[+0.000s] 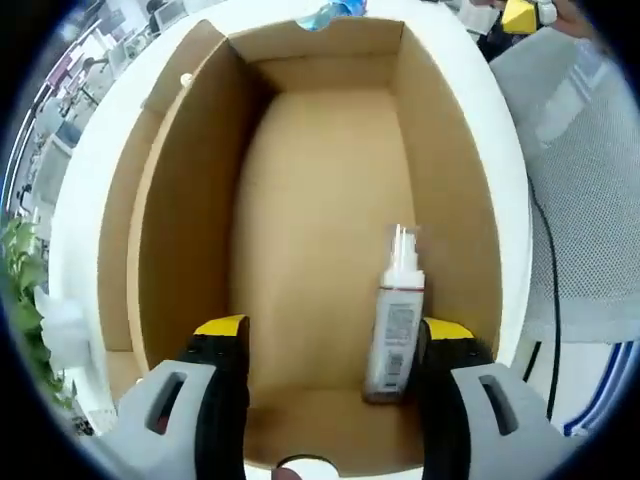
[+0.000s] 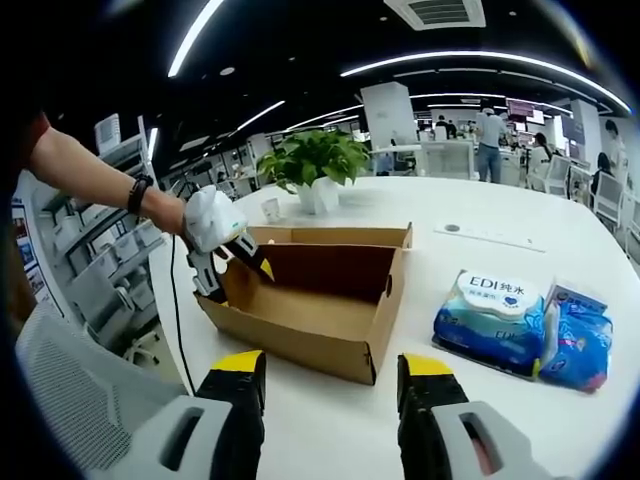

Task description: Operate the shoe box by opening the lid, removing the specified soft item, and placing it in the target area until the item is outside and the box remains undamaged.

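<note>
White tabletop in a bright open office carries the open shoe box (image 2: 310,300) at frame centre of the right gripper view, with wipes packs (image 2: 492,322) at lower right. Left gripper (image 1: 333,345) hangs over the box, jaws apart, beside a spray bottle (image 1: 397,320) lying inside at lower right; right gripper (image 2: 330,385) waits with jaws apart. With the lid off, removal looks under way, though no soft item shows inside, and the wipes look already outside.

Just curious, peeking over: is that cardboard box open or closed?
Open. The cardboard box has its lid folded back, and the left gripper view looks straight down onto a small spray bottle lying inside.

Bright open office, ceiling light strips (image 2: 440,62), white table (image 2: 500,215).
</note>
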Motion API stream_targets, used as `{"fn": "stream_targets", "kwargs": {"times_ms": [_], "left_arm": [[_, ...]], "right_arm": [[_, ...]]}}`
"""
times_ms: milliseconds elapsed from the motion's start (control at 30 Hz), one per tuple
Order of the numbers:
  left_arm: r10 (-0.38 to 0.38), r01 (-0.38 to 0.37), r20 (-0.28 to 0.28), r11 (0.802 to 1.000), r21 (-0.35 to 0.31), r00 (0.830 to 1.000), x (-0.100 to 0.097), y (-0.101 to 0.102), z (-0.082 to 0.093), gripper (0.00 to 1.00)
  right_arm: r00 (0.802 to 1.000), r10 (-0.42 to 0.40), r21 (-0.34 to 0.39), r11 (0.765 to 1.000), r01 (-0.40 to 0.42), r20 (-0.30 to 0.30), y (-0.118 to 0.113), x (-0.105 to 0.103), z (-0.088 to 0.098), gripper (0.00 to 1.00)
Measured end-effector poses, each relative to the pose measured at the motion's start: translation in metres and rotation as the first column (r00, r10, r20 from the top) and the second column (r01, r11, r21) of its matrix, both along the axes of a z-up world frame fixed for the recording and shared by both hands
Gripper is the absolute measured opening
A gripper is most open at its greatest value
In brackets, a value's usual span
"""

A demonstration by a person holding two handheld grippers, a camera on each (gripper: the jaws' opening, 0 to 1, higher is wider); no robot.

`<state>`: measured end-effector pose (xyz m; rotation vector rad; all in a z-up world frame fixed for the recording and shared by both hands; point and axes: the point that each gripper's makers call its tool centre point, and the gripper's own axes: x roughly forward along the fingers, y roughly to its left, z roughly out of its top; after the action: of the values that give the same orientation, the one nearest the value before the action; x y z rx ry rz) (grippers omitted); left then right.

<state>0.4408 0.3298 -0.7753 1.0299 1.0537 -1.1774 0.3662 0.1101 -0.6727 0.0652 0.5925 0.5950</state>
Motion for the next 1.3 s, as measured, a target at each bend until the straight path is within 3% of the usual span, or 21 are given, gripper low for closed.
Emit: {"fn": "stream_targets", "kwargs": {"times_ms": [200, 467, 567, 633, 733, 767, 867, 967, 1300], "left_arm": [[0.033, -0.033, -0.008, 0.999, -0.04, 0.999, 0.001, -0.004, 0.004, 0.64], [-0.083, 0.083, 0.002, 0.996, -0.024, 0.997, -0.004, -0.014, -0.007, 0.57], [-0.142, 0.142, 0.004, 0.989, -0.028, 0.99, -0.008, -0.02, -0.009, 0.47], [-0.181, 0.181, -0.024, 0.983, -0.024, 0.983, -0.018, -0.023, -0.011, 0.34], [-0.305, 0.306, -0.034, 0.952, 0.008, 0.952, -0.029, -0.024, -0.016, 0.2], [-0.313, 0.314, -0.037, 0.949, 0.015, 0.949, -0.03, -0.024, -0.017, 0.19], [-0.28, 0.281, -0.041, 0.96, 0.01, 0.959, -0.028, -0.024, -0.018, 0.19], [-0.191, 0.189, -0.052, 0.981, -0.045, 0.98, -0.027, -0.025, -0.015, 0.18], [-0.11, 0.106, -0.039, 0.99, -0.092, 0.993, -0.021, -0.015, 0.001, 0.18]], "right_arm": [[1.0, -0.001, 0.003, 1.0, 0.001, 0.003, 0.001, 0.001, 0.0, 0.5], [1.0, 0.008, -0.002, 1.0, -0.008, 0.005, 0.002, 0.0, 0.0, 0.48], [1.0, 0.001, 0.0, 1.0, -0.001, 0.002, 0.0, 0.001, 0.0, 0.47], [1.0, -0.001, 0.001, 1.0, 0.001, 0.0, 0.0, 0.001, -0.001, 0.47], [1.0, 0.0, -0.001, 1.0, 0.0, 0.0, 0.0, 0.001, -0.001, 0.46], [1.0, 0.0, -0.001, 1.0, 0.0, 0.0, 0.0, 0.001, -0.001, 0.46], [1.0, -0.001, 0.0, 1.0, 0.001, -0.004, 0.0, 0.001, -0.002, 0.45], [1.0, 0.008, 0.002, 1.0, -0.008, -0.003, 0.002, 0.001, -0.002, 0.45], [0.996, 0.093, 0.012, 0.996, -0.093, 0.01, 0.022, -0.007, 0.001, 0.45]]}}
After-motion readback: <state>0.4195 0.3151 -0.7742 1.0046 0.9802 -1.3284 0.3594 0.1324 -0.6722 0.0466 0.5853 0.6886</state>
